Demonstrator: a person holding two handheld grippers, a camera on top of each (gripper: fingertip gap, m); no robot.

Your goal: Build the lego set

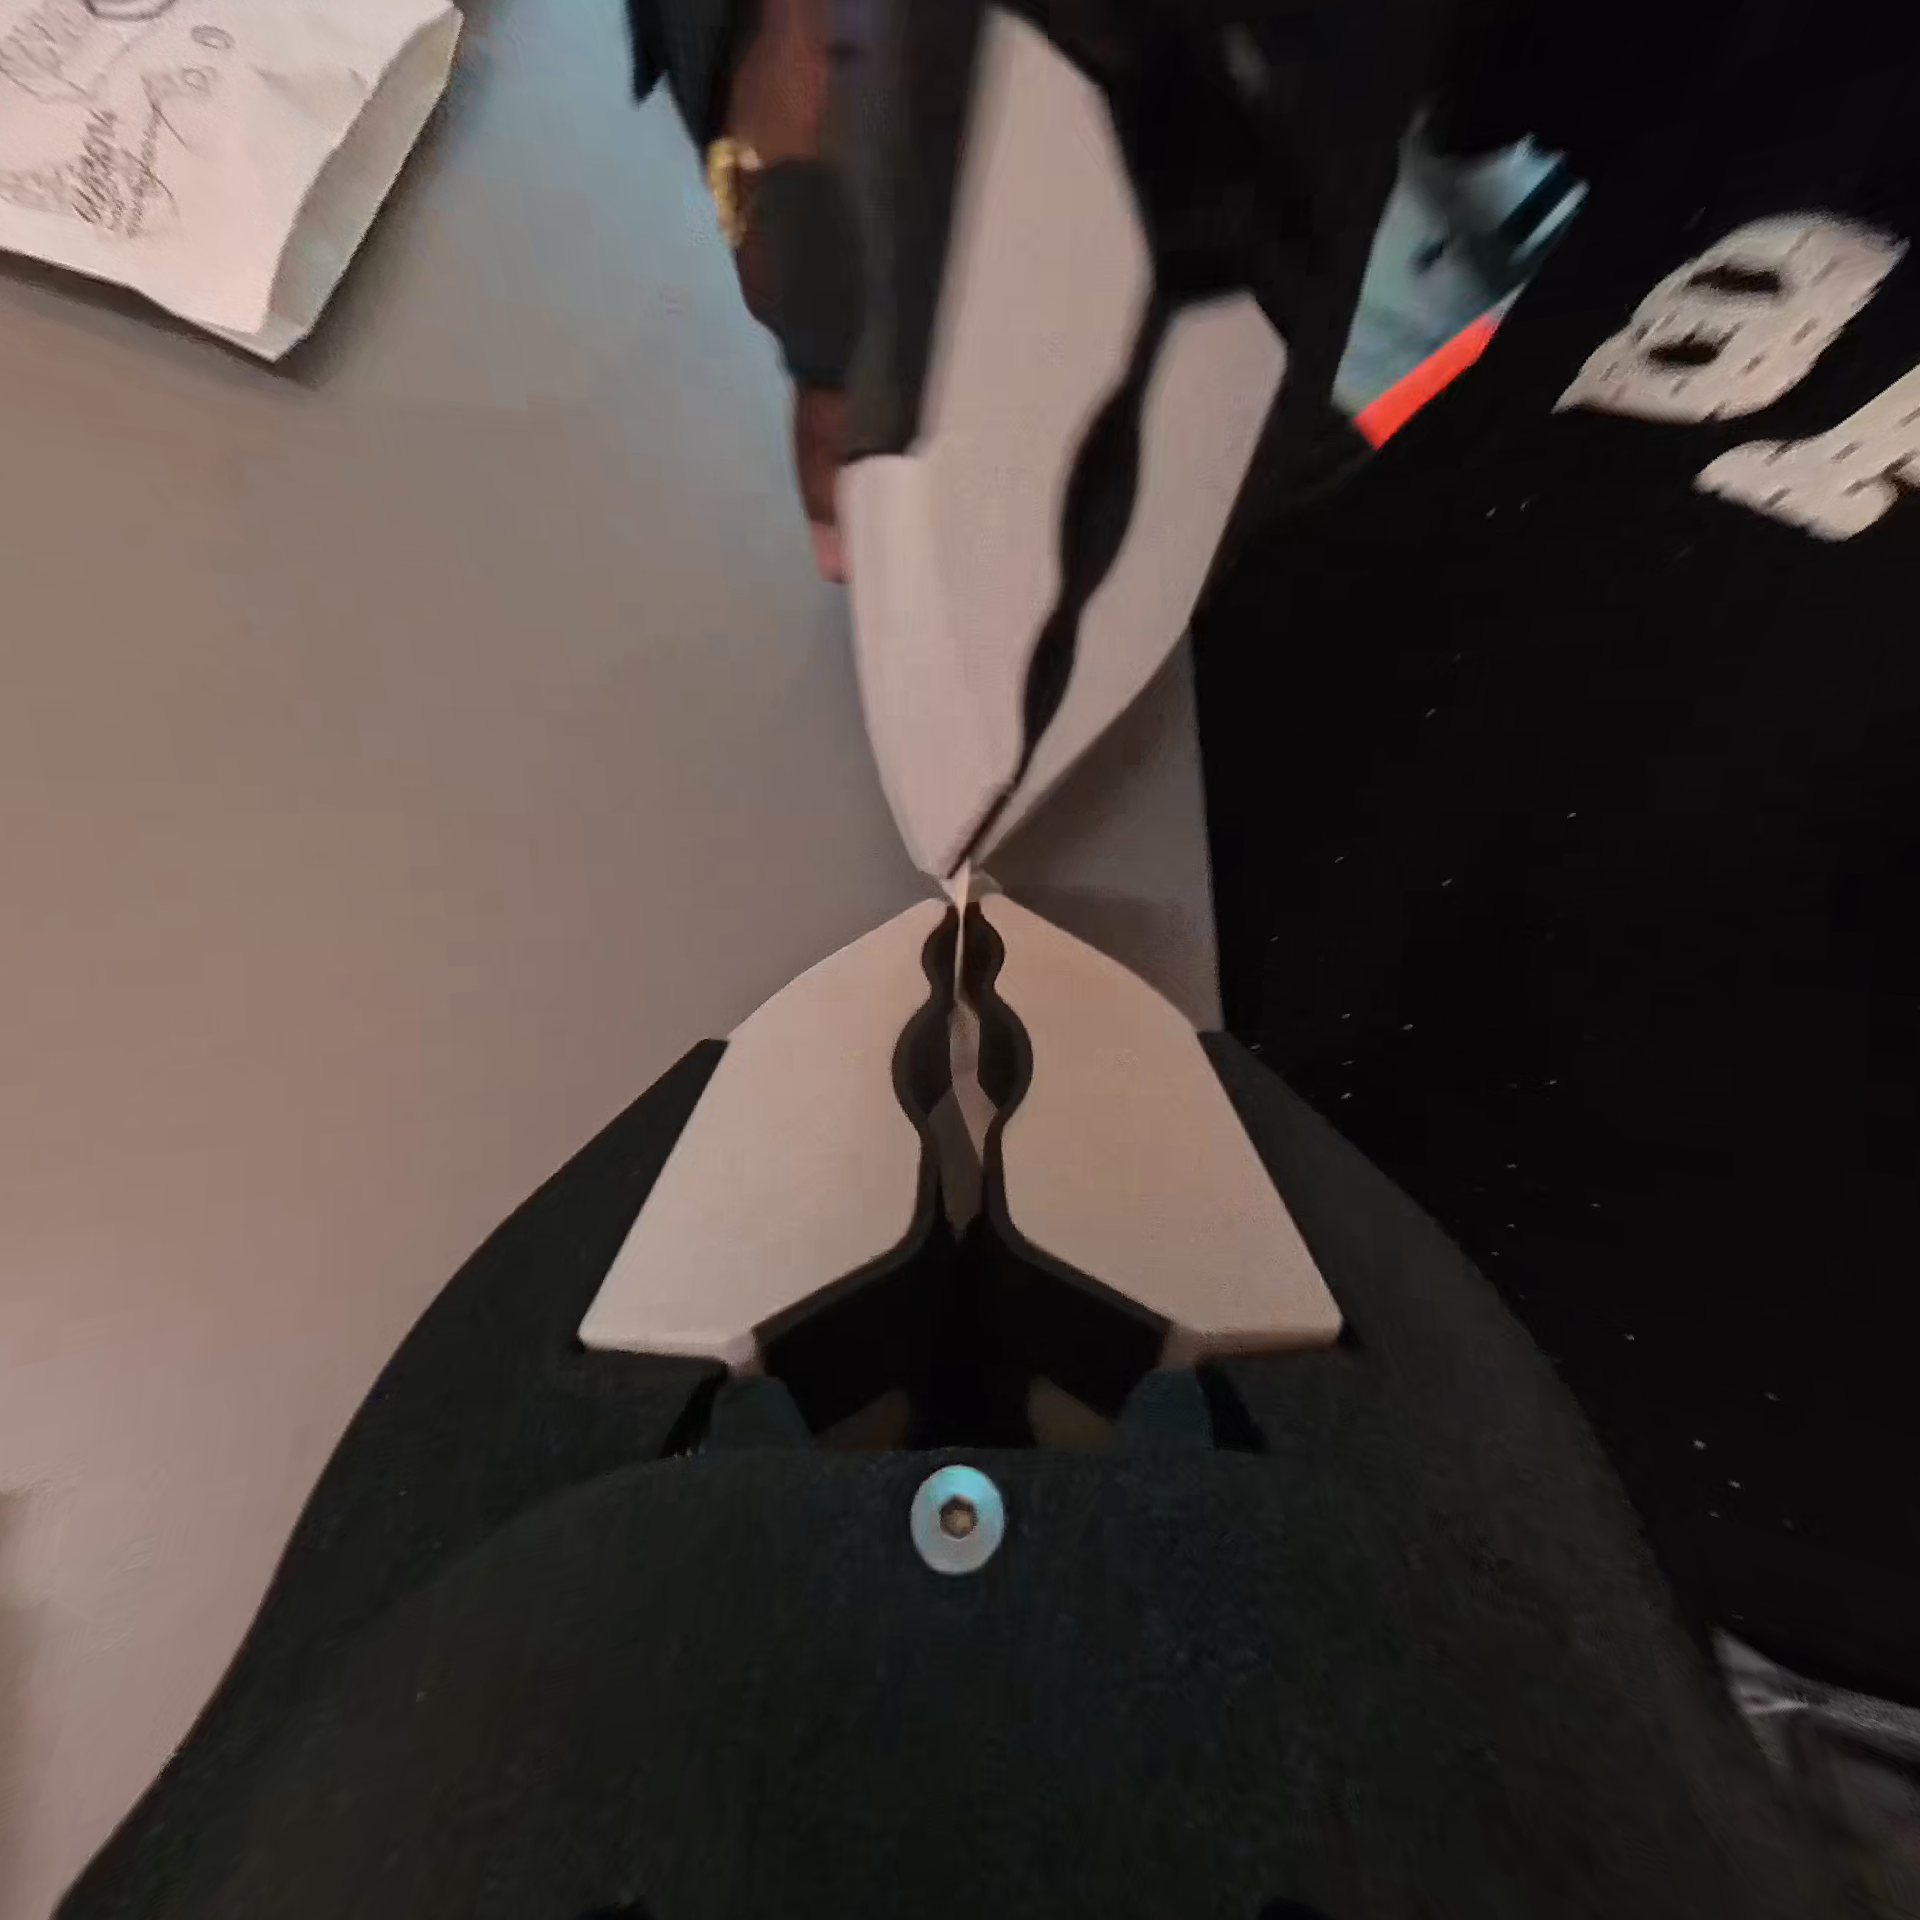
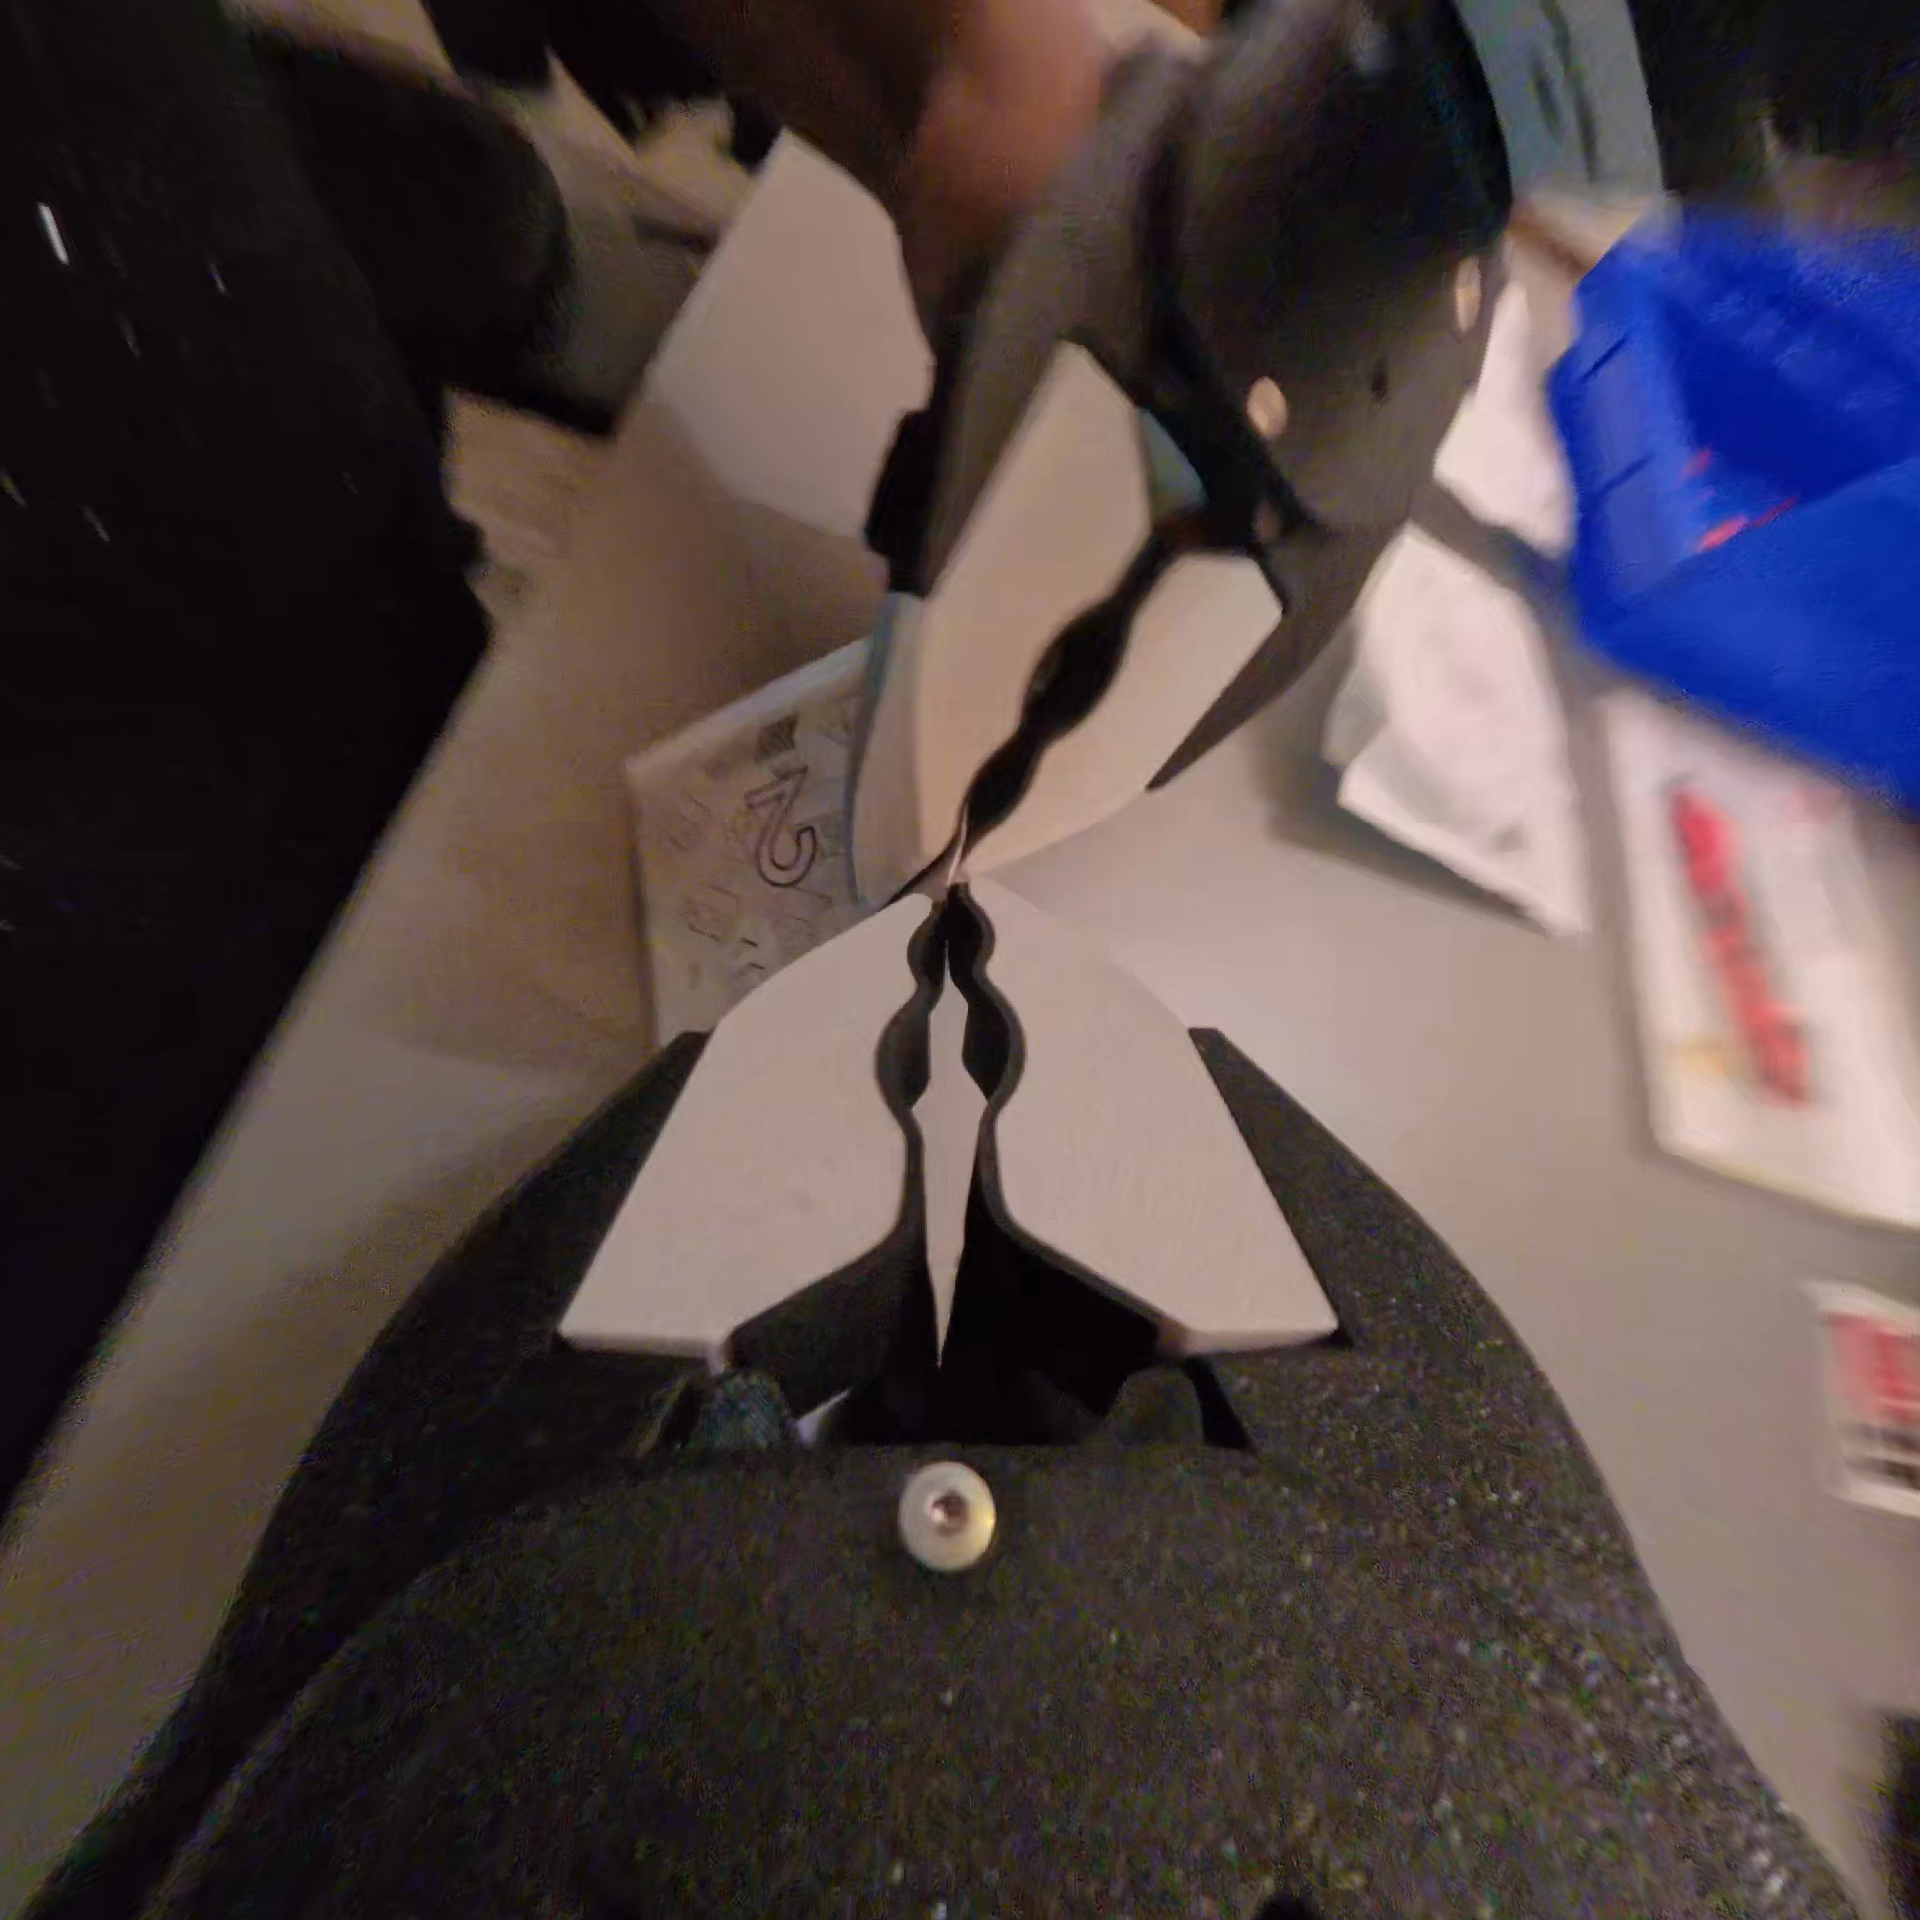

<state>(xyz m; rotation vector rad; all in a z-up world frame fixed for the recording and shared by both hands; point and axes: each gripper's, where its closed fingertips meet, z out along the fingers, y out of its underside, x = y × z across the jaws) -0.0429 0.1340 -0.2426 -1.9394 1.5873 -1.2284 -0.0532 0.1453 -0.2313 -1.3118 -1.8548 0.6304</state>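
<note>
Left claw point(image 1: 961, 909) is clenched on a thin white sheet point(image 1: 968, 1023), seen edge-on; its long axis runs straight ahead into the tips of the right claw point(image 1: 971, 862), tip to tip above the grey table point(image 1: 416, 727). A paper bag point(image 1: 208, 156) lies far left.

Right claw point(image 2: 954, 902) also grips the sheet point(image 2: 940, 1226) edge-on, pointing toward the left claw point(image 2: 961, 847). Printed papers point(image 2: 1766, 987) and a blue bag point(image 2: 1756, 499) lie to the right.

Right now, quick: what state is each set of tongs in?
Left tongs: closed on a thin white paper piece.
Right tongs: closed on the same paper piece.
</note>
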